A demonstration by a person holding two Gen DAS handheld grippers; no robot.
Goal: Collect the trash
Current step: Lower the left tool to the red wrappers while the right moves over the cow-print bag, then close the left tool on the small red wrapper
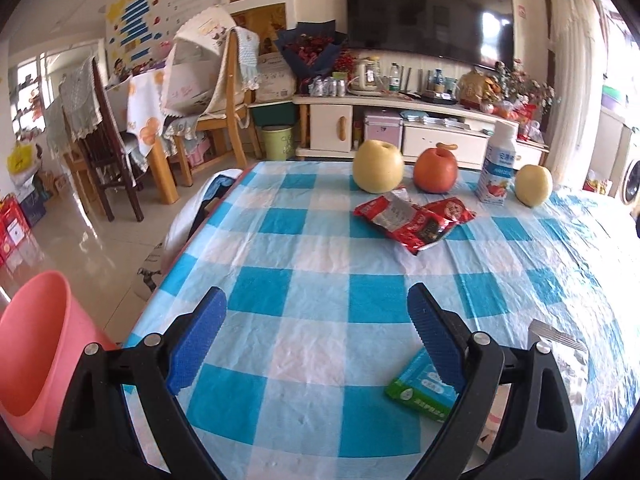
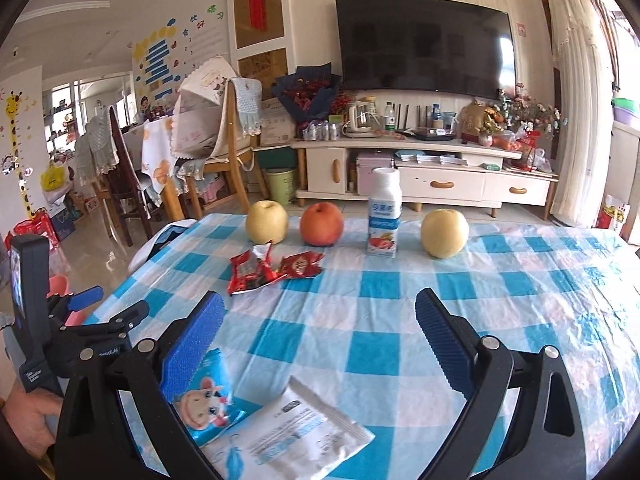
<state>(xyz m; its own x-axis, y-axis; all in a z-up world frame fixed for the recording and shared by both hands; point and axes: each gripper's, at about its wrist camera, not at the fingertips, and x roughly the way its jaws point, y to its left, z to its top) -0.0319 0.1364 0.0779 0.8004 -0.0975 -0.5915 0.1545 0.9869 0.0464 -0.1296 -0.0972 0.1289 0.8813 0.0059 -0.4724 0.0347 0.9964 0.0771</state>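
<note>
Blue pads wide apart on both claws, nothing between them. Left claw (image 1: 316, 336) and right claw (image 2: 320, 340) both hover over the checked cloth (image 1: 312, 240), empty.

Trash on the table, as far as you can see:
- Red wrappers (image 1: 412, 220), two crumpled pieces touching, far half of the table, just in front of the yellow pear (image 1: 378, 166) and the apple (image 1: 435, 170). In the left view they sit ahead and right of centre; in the right view (image 2: 272, 268) ahead and left of centre. So they lie between your two claws, well apart from both.
- Green-blue packet (image 1: 420, 388), near edge, tucked under your left claw's right finger (image 1: 436, 340). Long axis runs diagonally, up-right to down-left.
- Cartoon packet (image 2: 208, 400), partly behind your right claw's left finger (image 2: 196, 344). Could be the same packet as the green-blue one; can't tell.
- White sachet (image 2: 296, 432), flat, just beside the cartoon packet, low between the right fingers, long axis diagonal, up-left to down-right.

Pink bin (image 1: 36, 352) is off the table's left edge, on the left claw's side.

My read: the white sachet is nearest, and it's the right claw's. It lies below and behind the pads, so you'd pull back and tip down before closing. Grip across the short axis. It's flat on thin plastic cloth, so expect to pinch the cloth too.

Milk bottle (image 2: 385, 216) and fruit look like non-trash; leave them.
</note>
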